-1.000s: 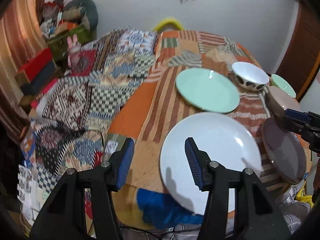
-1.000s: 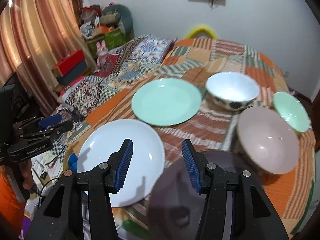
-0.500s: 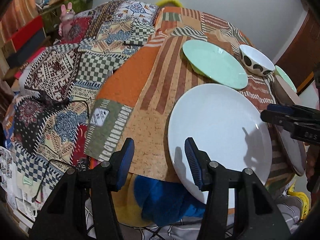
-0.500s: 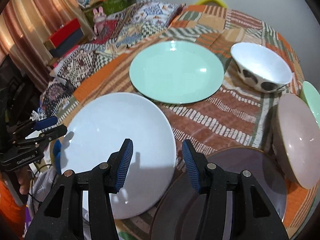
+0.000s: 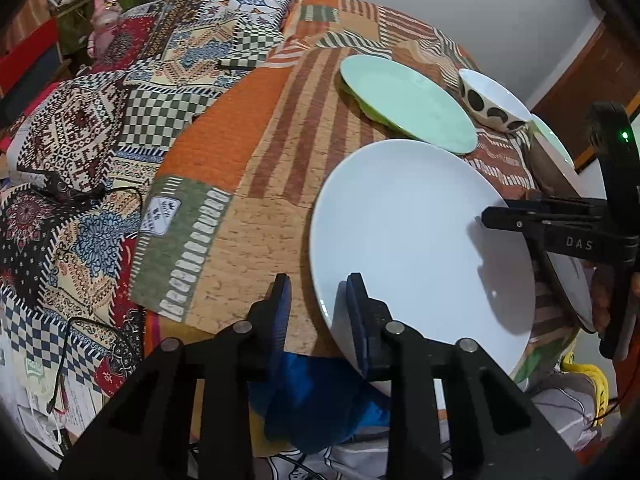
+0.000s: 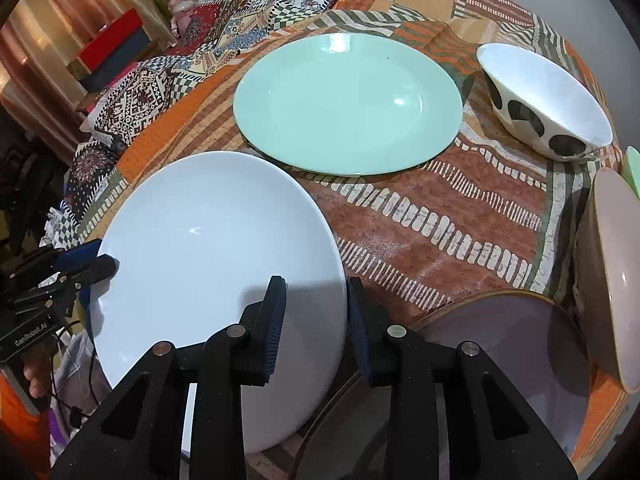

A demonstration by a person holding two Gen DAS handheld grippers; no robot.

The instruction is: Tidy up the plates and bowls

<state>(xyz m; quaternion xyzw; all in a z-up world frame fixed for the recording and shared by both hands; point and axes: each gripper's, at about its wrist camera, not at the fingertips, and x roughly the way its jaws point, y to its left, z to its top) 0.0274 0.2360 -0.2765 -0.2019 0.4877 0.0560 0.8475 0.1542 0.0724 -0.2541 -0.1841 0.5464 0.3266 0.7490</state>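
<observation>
A large white plate [image 5: 420,240] [image 6: 216,256] lies at the near edge of the patchwork-covered table [image 5: 256,168]. My left gripper [image 5: 316,300] is open, its jaws straddling the plate's left rim. My right gripper [image 6: 316,304] is open, its jaws straddling the plate's right rim. Each gripper shows in the other's view, the right one [image 5: 560,228] and the left one [image 6: 60,272]. Beyond lie a mint green plate [image 6: 348,104] [image 5: 404,100], a white bowl with black spots [image 6: 544,100] [image 5: 492,100], a pink bowl [image 6: 612,272] and a dark purple plate [image 6: 512,360].
A small green dish [image 6: 632,168] peeks out at the far right. A patterned quilt [image 5: 120,120] covers the bed left of the table. A red box [image 6: 108,44] and a pink bunny toy [image 6: 182,8] sit beyond it. Cables [image 5: 80,340] hang at the left.
Both grippers moved down and in toward the white plate, from above the table to straddling its opposite rims. The plates have not moved.
</observation>
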